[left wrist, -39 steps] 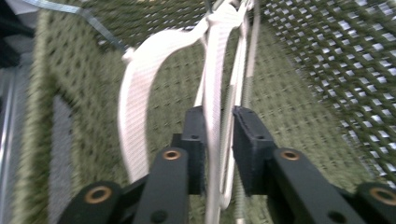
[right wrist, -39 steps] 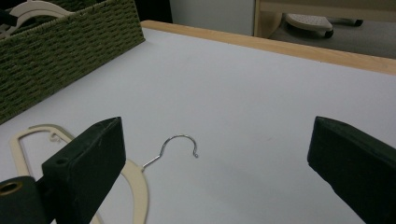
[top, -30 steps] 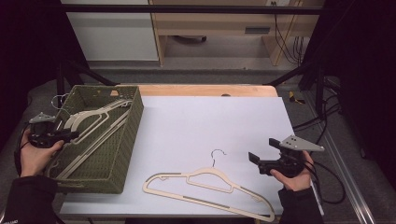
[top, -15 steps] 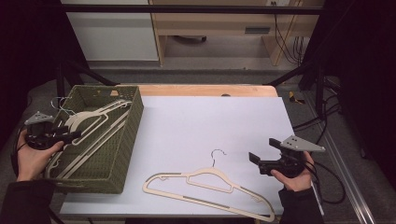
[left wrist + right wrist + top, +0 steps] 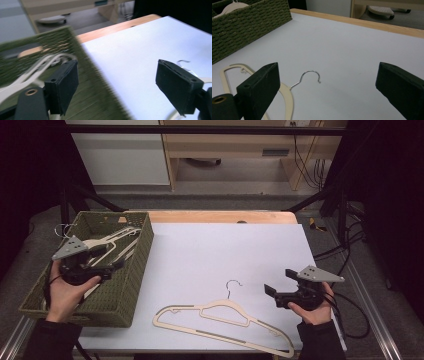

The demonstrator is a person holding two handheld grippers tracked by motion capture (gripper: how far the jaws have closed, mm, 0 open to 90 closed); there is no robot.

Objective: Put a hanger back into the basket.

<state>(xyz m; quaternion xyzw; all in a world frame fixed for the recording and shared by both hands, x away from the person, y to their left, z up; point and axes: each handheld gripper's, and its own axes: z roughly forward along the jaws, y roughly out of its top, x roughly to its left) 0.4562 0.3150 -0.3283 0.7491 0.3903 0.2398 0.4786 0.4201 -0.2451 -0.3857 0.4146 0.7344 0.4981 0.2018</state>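
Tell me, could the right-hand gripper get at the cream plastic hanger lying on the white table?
Probably yes: the right gripper has open jaws beside the cream hanger, with bare white table between them.

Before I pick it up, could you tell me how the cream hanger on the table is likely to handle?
The hanger looks thin and flat, so probably light and fairly stiff. Lying flush on the smooth white table, it may slide when pushed. Its wire hook could snag.

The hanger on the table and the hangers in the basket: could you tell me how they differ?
The hanger on the table lies alone, flat on the white surface; the hangers in the basket are piled together, resting inside the green woven basket. Its hook is plainly visible; theirs are mostly hidden. All are cream-coloured.
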